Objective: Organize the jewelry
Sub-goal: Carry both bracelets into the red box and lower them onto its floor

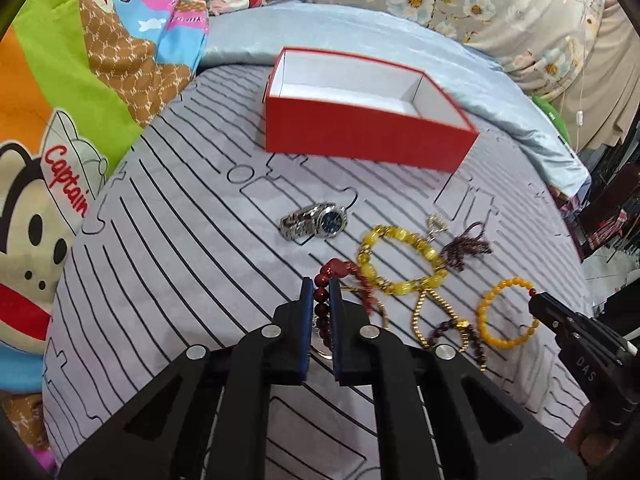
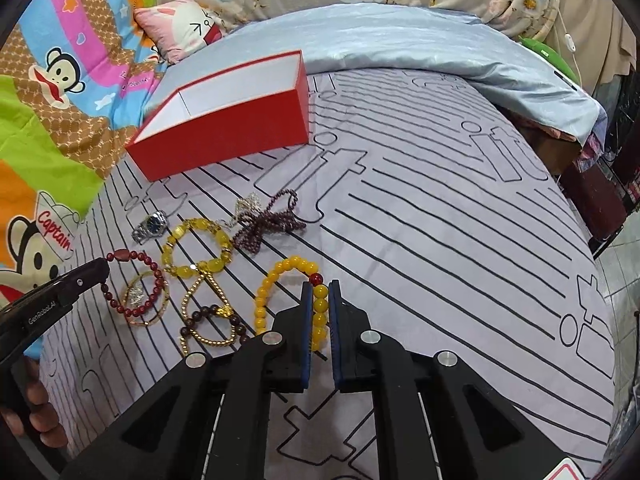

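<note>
An open red box (image 1: 368, 136) with a white inside stands on the striped bed sheet; it also shows in the right wrist view (image 2: 224, 124). My left gripper (image 1: 321, 292) is shut on a dark red bead bracelet (image 1: 322, 308), which also shows in the right wrist view (image 2: 136, 280). My right gripper (image 2: 321, 294) is shut on an orange-yellow bead bracelet (image 2: 280, 280), seen from the left wrist view too (image 1: 504, 312). Both bracelets still lie on the sheet. A silver watch (image 1: 316, 220), a chunky yellow bracelet (image 1: 400, 256), a gold chain (image 2: 208, 300) and a purple bead string (image 2: 268, 220) lie between.
A cartoon monkey quilt (image 1: 60, 160) lies along the left. A light blue cover (image 2: 400, 48) is bunched behind the box. A pink pillow (image 2: 184, 28) lies at the back. The bed's right edge (image 2: 592, 248) drops to the floor.
</note>
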A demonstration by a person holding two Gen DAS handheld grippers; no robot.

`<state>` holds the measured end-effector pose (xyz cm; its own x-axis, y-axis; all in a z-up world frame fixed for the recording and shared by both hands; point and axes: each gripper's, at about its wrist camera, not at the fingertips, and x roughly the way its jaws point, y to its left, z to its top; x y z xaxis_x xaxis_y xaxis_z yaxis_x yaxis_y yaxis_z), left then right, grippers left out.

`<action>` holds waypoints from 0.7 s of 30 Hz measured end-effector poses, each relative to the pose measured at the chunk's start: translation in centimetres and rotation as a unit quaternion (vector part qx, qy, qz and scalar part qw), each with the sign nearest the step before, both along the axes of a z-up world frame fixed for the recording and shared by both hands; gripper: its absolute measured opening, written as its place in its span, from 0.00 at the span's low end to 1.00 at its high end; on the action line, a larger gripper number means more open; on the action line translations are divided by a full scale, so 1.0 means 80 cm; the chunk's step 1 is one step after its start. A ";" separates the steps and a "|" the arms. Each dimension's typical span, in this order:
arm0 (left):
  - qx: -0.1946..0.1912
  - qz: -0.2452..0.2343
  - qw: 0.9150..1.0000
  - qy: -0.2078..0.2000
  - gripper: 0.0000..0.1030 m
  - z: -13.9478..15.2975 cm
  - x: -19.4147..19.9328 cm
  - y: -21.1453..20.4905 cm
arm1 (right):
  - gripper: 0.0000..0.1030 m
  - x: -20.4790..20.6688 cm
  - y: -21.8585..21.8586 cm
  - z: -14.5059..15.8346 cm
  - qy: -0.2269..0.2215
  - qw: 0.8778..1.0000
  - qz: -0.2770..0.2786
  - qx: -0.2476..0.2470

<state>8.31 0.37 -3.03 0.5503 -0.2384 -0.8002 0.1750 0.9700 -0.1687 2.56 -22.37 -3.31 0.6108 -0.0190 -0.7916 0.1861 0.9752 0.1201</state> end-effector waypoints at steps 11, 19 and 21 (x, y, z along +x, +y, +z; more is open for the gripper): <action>-0.016 -0.012 0.999 -0.045 0.07 0.067 -0.017 0.002 | 0.06 -0.006 0.014 0.056 -0.048 0.999 0.026 0.004; -0.012 -0.022 0.996 -0.090 0.07 0.118 0.021 -0.009 | 0.06 0.047 0.019 0.105 -0.084 0.994 0.060 0.022; -0.007 -0.025 0.994 -0.102 0.07 0.128 0.040 -0.015 | 0.06 0.072 0.020 0.115 -0.088 0.993 0.068 0.032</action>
<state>11.55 -0.81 7.23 0.6877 -0.2803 -0.6697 0.2550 0.9569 -0.1387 8.31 -20.81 5.91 0.7332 0.1192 -0.6695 0.0243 0.9793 0.2010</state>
